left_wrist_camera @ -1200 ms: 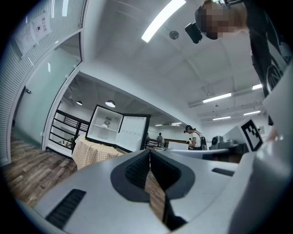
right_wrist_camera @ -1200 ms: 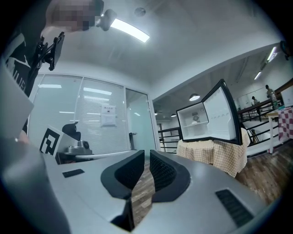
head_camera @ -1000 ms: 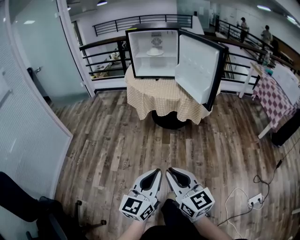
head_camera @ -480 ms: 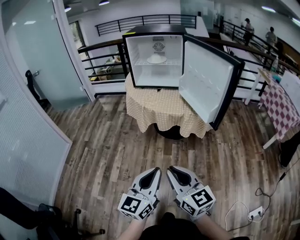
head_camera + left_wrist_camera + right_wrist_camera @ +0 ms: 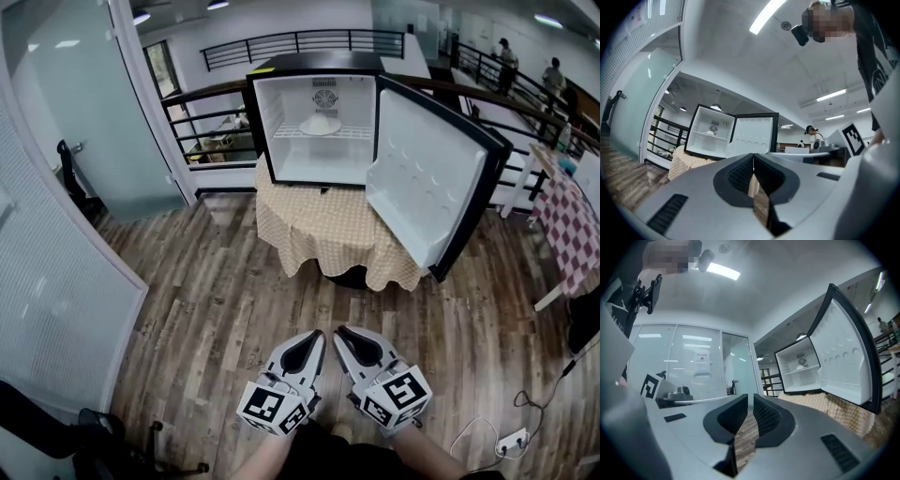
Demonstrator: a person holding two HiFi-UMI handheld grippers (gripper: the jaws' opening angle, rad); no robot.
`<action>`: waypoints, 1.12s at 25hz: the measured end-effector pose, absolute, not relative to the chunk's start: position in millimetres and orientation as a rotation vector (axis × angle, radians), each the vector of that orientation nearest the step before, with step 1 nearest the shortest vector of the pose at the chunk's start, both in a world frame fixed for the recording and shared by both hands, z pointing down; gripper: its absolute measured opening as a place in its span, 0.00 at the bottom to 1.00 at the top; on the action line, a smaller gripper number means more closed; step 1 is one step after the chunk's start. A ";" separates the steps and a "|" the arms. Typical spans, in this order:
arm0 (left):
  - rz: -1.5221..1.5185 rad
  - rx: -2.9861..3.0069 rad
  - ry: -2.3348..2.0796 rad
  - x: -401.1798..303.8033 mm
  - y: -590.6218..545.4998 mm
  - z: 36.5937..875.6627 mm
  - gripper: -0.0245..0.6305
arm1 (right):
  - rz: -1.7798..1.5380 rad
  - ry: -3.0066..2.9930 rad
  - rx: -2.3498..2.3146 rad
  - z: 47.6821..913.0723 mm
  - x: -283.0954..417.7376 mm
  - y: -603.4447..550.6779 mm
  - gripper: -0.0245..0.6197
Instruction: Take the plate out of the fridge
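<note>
The plate [image 5: 320,125] is seen on the wire shelf [image 5: 354,133] in the upper half of the fridge [image 5: 305,161], about mid-shelf and close to the back wall. It lies straight ahead of both grippers and well apart from them, with open floor [image 5: 216,300] between. Being round, it offers no long axis to be matched, and only its near rim is presented.

The left gripper [image 5: 310,338] and the right gripper [image 5: 344,335] are held side by side, low and near the body. They are judged about equally far from the plate. The left gripper's jaws are pressed together, and the right's are all but together. Nothing is held in either.

The fridge is stood on a table [image 5: 328,225] draped in a checked cloth, near its back edge. The door [image 5: 422,187] is swung fully out to the right, past the table's right edge. The right gripper's line is therefore judged the more crowded and the left's the clearer. The shelf front is unobstructed. A railing [image 5: 202,103] is behind the table.
</note>
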State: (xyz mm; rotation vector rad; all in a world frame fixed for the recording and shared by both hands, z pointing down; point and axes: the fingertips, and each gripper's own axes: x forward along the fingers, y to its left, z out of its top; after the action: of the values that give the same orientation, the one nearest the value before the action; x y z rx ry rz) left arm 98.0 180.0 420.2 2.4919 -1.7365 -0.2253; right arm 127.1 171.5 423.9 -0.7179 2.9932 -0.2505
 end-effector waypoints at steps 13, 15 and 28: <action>-0.220 2.554 -1.632 81.0 99.3 421.5 0.05 | -0.262 2.971 -0.782 424.5 101.3 96.1 0.12; -0.219 2.560 -1.616 70.3 79.3 422.2 0.05 | -0.265 2.969 -0.801 423.5 91.3 77.4 0.12; -0.253 2.575 -1.549 -13.9 -31.8 412.8 0.05 | -0.268 2.969 -0.877 417.1 7.5 -28.5 0.12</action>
State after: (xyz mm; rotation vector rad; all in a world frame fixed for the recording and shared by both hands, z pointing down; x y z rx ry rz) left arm -13.9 -31.8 412.8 2.5747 -1.5488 -0.2528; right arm 7.5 -28.5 417.1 -0.8766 2.9694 -0.2675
